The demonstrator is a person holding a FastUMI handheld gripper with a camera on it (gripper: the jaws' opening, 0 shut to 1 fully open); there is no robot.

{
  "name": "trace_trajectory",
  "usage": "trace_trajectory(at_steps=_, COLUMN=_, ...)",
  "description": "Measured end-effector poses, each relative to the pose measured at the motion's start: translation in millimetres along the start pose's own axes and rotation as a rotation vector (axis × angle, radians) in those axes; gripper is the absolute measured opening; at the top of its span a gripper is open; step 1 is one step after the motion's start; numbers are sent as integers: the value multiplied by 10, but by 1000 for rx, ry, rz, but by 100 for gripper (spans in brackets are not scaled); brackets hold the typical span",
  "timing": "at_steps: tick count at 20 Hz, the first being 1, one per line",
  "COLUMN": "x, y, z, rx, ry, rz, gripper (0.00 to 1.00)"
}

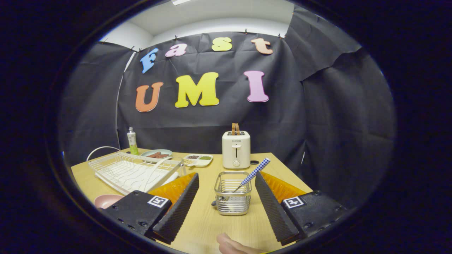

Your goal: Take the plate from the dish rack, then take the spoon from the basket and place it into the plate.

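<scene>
Gripper view: checked-handled spoon (255, 172), tool (226, 206) wide apart

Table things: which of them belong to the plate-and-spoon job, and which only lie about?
For the job: dish rack, pink plate, wire basket, spoon, open gripper.

Lying about: toaster, green bottle, food plate, divided tray.
</scene>
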State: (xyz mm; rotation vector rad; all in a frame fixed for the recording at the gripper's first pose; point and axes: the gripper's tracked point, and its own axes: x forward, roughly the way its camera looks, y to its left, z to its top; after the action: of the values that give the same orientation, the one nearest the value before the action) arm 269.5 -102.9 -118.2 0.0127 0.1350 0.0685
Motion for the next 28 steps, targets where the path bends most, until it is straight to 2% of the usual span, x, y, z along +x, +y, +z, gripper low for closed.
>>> trace_trajectory(at_steps=3, x=316, y=-207, z=-44, rx=-11, ry=46, rz=-66, gripper=100)
trace_trajectory(at_steps=6, x=541, y=-191, z=62, rx=16, ry=33, rz=-40, gripper=99)
trace_trajectory(at_steps=8, x=652, y=-177, z=127, rx=19, ry=17, rz=-28, gripper=84)
trace_trajectory(at_steps=11, x=775, y=-143, z=-53, rx=-43, ry=120, rz=-46, gripper=61)
trace_trajectory(at_steps=13, x=782, y=-101, z=-131, rx=-2, ry=162, rz=-50, gripper=61)
trace_trajectory(at_steps=15, x=780, y=-141, z=-71, rx=27, ry=141, rz=-71, gripper=61)
trace_trajectory(at_steps=17, x=828, y=-72, z=-89, rx=40, ry=159, rz=-50, gripper=61)
trace_trajectory(at_steps=20, x=989, y=-181, z=-55, rx=71, ry=189, rz=-86, gripper=61)
trace_trajectory(at_steps=23, x=1115, y=-145, z=-37, rx=154, ry=208, rz=-45, gripper=61)
trace_trajectory(at_steps=28, x=1178, y=-132, z=-7, rx=180, ry=179, rz=0, gripper=40)
